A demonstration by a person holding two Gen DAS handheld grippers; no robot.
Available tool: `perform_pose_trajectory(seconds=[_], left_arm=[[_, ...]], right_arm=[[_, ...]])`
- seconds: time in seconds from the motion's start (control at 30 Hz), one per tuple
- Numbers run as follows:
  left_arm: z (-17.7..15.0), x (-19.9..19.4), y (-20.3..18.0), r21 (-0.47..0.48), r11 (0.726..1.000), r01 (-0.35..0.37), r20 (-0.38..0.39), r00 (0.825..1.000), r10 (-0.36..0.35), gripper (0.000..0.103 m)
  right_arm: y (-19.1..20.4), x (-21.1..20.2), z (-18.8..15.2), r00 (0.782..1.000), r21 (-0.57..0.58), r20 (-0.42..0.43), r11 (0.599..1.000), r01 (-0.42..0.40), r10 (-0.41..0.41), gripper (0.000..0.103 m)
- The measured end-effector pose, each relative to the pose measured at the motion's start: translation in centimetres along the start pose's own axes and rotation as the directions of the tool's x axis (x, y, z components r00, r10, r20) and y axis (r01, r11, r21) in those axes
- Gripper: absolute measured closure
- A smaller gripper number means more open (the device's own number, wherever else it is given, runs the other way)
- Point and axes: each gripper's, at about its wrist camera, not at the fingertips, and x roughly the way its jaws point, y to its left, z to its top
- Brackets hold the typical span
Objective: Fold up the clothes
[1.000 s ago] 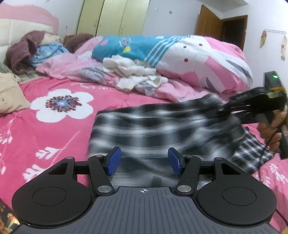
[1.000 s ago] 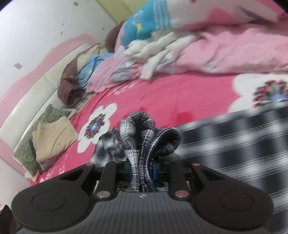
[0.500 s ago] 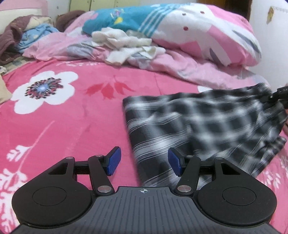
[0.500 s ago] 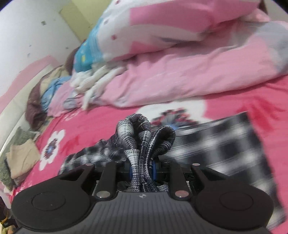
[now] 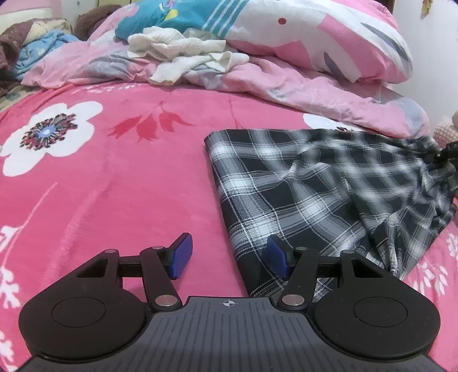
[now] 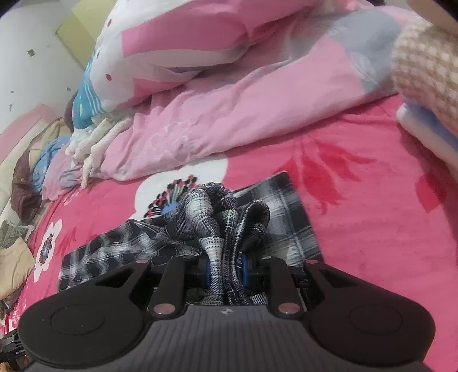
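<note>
**Plaid shirt half-lifted on the pink bed**

While the left gripper (image 5: 227, 259) hangs low over the bedspread (image 5: 114, 186) with its blue pads (image 5: 180, 257) spread wide and nothing between them, the right gripper (image 6: 226, 271) has its pads pressed tight on a thick bunch of the plaid shirt (image 5: 300, 194). That gathered cloth rises in rolled folds straight out of the closed fingers, and the rest of the shirt (image 6: 114, 246) trails away from it onto the bed.

From the left side, the black-and-white shirt lies right of the middle of the bed, its near and left edges flat and fairly straight on the pink floral bedspread. Its far right end is drawn up into creases toward the right gripper, of which only a dark tip (image 5: 446, 148) peeps in at the frame edge. The left gripper's right pad sits just over the shirt's near edge; whether it touches the cloth I cannot tell. The left pad is over bare bedspread.

Behind the shirt, a rumpled pink quilt (image 5: 315, 85) is heaped along the far side, with a bundle of white cloth (image 5: 183, 54) lying on it and a blue, white and pink blanket (image 5: 257, 23) piled above. At the headboard end sits a brown and light-blue heap of clothes (image 5: 31, 43). In the right wrist view a tan knitted item (image 6: 423, 65) rests on a folded pale stack at the bed's edge, well apart from the shirt.
</note>
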Motion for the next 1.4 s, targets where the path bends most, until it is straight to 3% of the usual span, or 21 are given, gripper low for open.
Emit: perform_pose_trajectory(seconds=[0.4,0.57,0.63,0.77,0.83,0.97,1.17,1.3,1.4], left_arm=[[-0.1,0.6,-0.4,-0.024,1.0,0.014,-0.03,0.999,-0.015,0.045],[-0.3,0.1,0.1,-0.049,0.998,0.033,-0.035,0.999,-0.035,0.045],[-0.4,-0.1,0.5,-0.074,0.996,0.05,-0.037,0.998,-0.053,0.045],[-0.7,-0.3,1.5,-0.138,0.986,0.092,-0.038,0.994,-0.098,0.045],[-0.9,-0.5,2.0,-0.171,0.979,0.113,-0.037,0.992,-0.121,0.045],[-1.2,-0.8,2.9,-0.234,0.96,0.154,-0.033,0.985,-0.166,0.045],[-1.5,-0.6,4.7,-0.366,0.898,0.244,-0.014,0.964,-0.267,0.046],[-1.8,-0.1,4.8,-0.406,0.864,0.297,-0.009,0.945,-0.328,0.046],[-2.2,0.2,4.3,-0.394,0.863,0.315,-0.003,0.939,-0.344,0.046]], right_arm=[[-2.8,1.9,-0.6,0.999,0.011,-0.006,0.999,0.036,-0.036,0.08],[-3.0,1.1,-1.2,0.995,0.015,0.031,0.995,0.096,-0.096,0.045],[-3.0,0.1,-1.6,0.99,0.029,0.055,0.992,0.125,-0.127,0.04],[-2.3,-2.7,-2.9,0.977,0.046,0.122,0.984,0.17,-0.174,0.039],[-0.6,-4.0,-3.9,0.973,0.003,0.157,0.985,0.172,-0.17,0.039],[5.3,-5.7,-6.9,0.975,-0.193,0.205,0.972,0.13,-0.09,0.039],[14.2,-8.3,-11.4,0.969,-0.474,0.243,0.877,0.079,0.044,0.039],[19.9,-7.2,-14.3,0.973,-0.633,0.17,0.774,-0.013,0.155,0.037],[22.9,-5.2,-14.4,0.974,-0.648,0.096,0.756,-0.095,0.204,0.037]])
